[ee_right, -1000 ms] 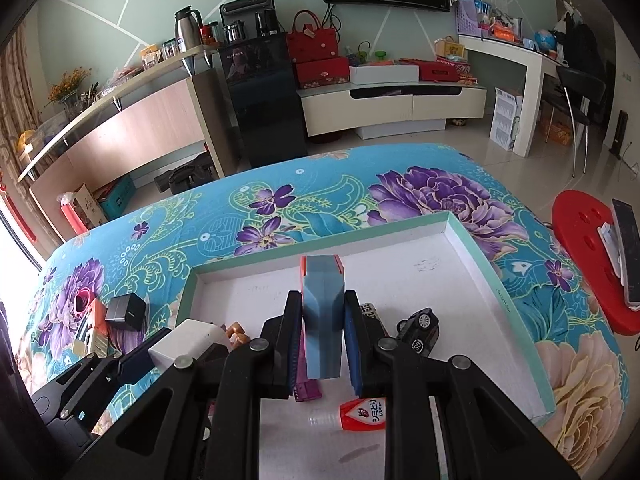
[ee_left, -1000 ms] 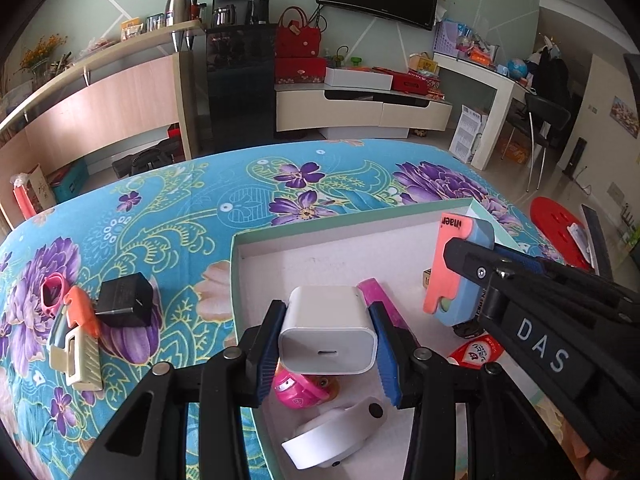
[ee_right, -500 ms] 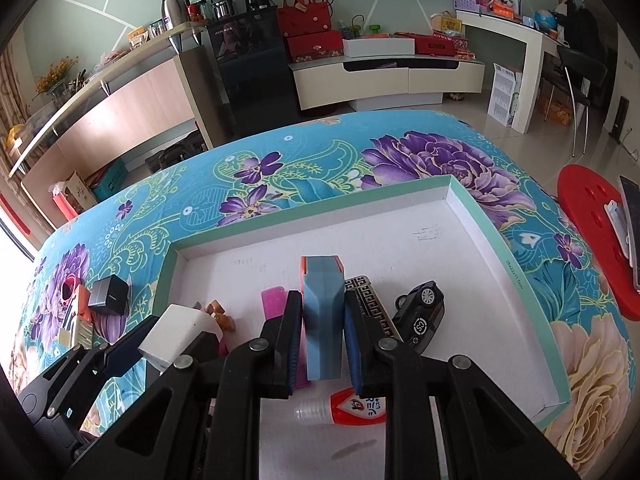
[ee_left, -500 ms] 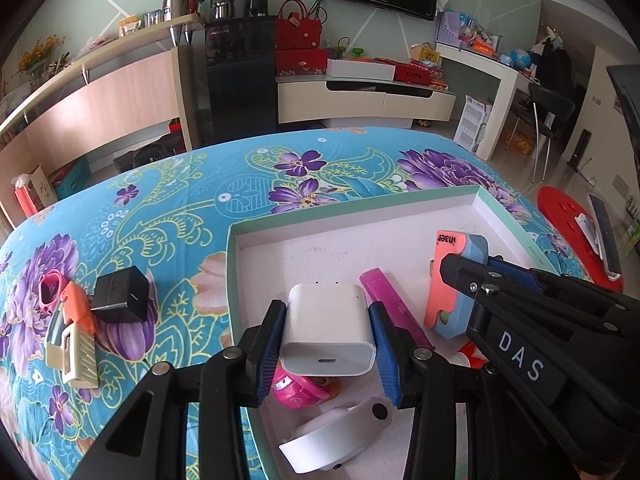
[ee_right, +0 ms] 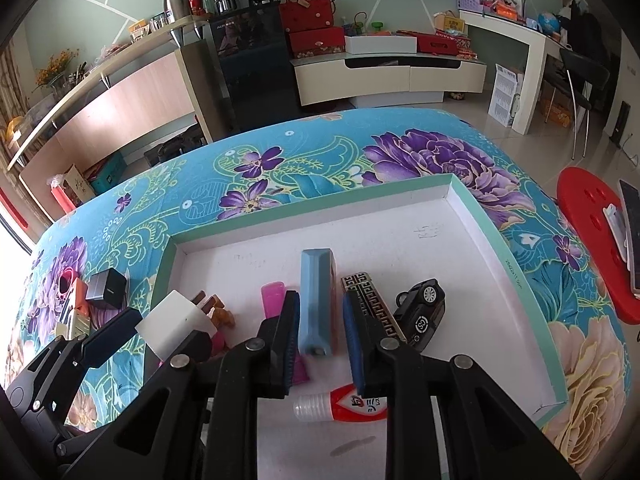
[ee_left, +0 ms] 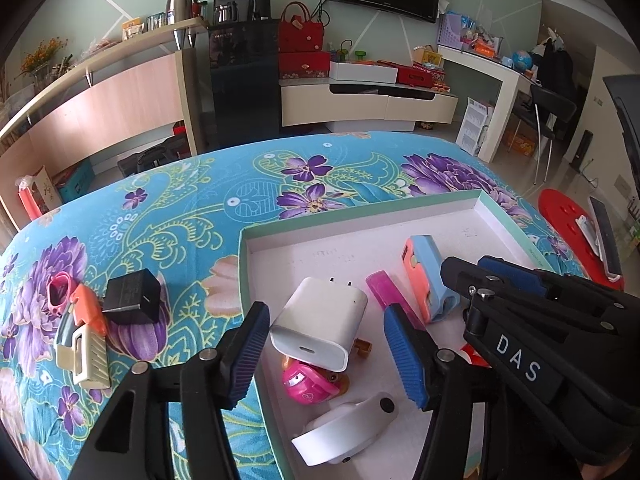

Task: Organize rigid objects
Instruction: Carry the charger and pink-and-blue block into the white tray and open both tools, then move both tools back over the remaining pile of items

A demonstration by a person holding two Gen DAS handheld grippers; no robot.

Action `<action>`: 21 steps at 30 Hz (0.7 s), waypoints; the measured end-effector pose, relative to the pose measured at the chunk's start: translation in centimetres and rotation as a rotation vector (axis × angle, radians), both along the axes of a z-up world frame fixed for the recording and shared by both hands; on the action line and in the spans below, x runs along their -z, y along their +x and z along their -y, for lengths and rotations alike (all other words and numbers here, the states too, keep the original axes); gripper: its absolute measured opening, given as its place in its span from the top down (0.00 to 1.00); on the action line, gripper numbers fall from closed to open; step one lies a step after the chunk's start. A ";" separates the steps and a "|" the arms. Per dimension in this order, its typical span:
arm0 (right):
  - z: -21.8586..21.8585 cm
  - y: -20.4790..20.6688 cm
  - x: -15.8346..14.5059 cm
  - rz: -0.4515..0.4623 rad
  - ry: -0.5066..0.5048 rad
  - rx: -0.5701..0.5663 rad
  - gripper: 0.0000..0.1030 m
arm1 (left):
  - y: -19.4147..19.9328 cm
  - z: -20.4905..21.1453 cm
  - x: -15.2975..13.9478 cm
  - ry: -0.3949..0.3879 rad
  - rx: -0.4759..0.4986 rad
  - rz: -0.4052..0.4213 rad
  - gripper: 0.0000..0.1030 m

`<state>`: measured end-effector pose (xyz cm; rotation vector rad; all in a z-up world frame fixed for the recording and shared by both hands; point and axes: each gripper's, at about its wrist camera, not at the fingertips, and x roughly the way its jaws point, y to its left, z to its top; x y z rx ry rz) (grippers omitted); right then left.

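A shallow white tray with a mint rim (ee_left: 360, 216) (ee_right: 472, 200) lies on the floral cloth. My left gripper (ee_left: 328, 356) is open over the tray's left part; the white charger (ee_left: 320, 324) (ee_right: 176, 324) lies tilted between its jaws on a pink toy (ee_left: 308, 384). My right gripper (ee_right: 320, 336) is open around the blue and orange block (ee_right: 316, 300) (ee_left: 428, 276), which rests on the tray floor.
In the tray lie a pink bar (ee_left: 392, 300), a patterned bar (ee_right: 372, 304), a black toy car (ee_right: 420, 312), a glue tube (ee_right: 340, 404) and a white band (ee_left: 344, 428). Left of the tray on the cloth lie a black adapter (ee_left: 132, 296) and an orange cutter (ee_left: 80, 332).
Both grippers have opened. The white charger has dropped tilted onto the pink toy, and the blue and orange block has come down onto the tray floor.
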<state>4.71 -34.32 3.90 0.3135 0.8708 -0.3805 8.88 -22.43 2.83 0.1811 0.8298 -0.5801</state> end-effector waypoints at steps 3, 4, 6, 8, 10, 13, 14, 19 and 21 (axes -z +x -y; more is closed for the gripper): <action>0.0 -0.2 -0.4 0.010 -0.002 0.000 0.60 | -0.1 -0.2 -0.2 0.001 0.000 0.006 0.36; 0.0 -0.2 -0.5 0.014 -0.002 0.002 0.60 | -0.1 -0.3 -0.3 0.000 -0.001 0.008 0.36; 0.0 -0.4 -0.8 0.025 -0.003 0.006 0.60 | -0.2 -0.5 -0.5 -0.002 -0.004 0.014 0.34; 0.1 -0.5 -1.1 0.033 -0.003 0.008 0.60 | -0.1 -0.7 -0.7 -0.005 -0.009 0.018 0.31; 0.2 -0.6 -1.2 0.037 -0.003 0.010 0.60 | -0.1 -1.0 -0.9 -0.010 -0.017 0.020 0.29; 0.3 -0.7 -1.4 0.042 -0.004 0.016 0.60 | 0.0 -1.4 -1.2 -0.015 -0.028 0.023 0.27; 0.3 -0.8 -1.4 0.044 -0.003 0.018 0.59 | 0.1 -1.5 -1.2 -0.016 -0.032 0.023 0.27; 0.8 -1.1 -1.5 0.048 0.002 0.039 0.59 | 0.3 -2.3 -1.5 -0.027 -0.053 0.021 0.20; 0.8 -1.0 -1.4 0.045 0.003 0.042 0.59 | 0.5 -2.6 -1.6 -0.029 -0.064 0.023 0.20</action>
